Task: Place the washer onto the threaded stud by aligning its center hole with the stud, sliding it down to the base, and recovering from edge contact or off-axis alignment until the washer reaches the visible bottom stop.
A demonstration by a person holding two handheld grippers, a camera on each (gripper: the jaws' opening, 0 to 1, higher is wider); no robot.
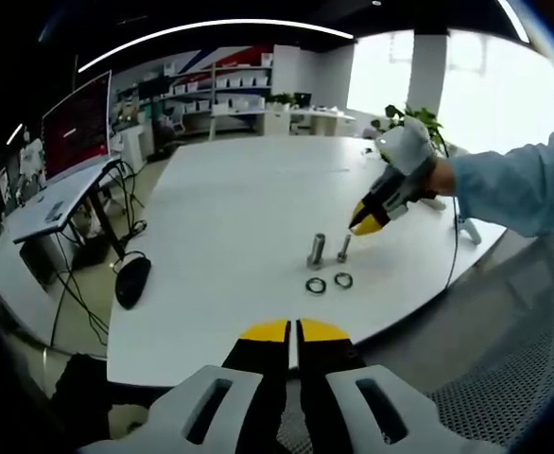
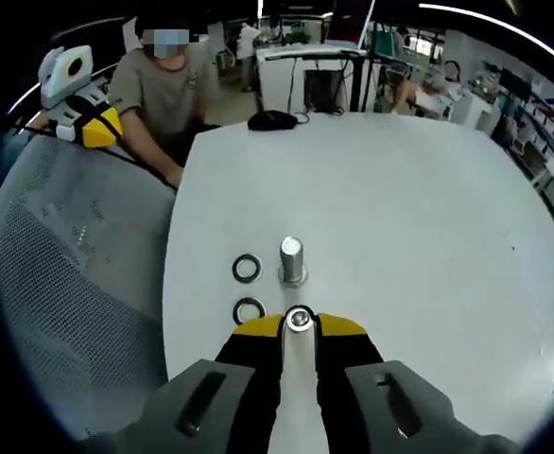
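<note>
Yellow-tipped right gripper [image 2: 299, 326] is hovering open around a stud [image 2: 299, 320], lower centre; left gripper [image 1: 293, 331] is closing empty.

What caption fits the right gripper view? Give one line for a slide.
Right gripper poised over a stud, second stud ahead, two washers lying on the table.

place: open-plan office / lab
table [image 1: 220, 218]: big white, rounded, near
far wall: shelves [image 1: 225, 90] w/ white boxes, desks
left: monitor [image 1: 74, 128] w/ red screen on side desk
plants [image 1: 414, 118]: by bright windows
chair [image 2: 69, 274]: grey mesh, near
person [image 2: 164, 90]: seated at table's far edge
</note>
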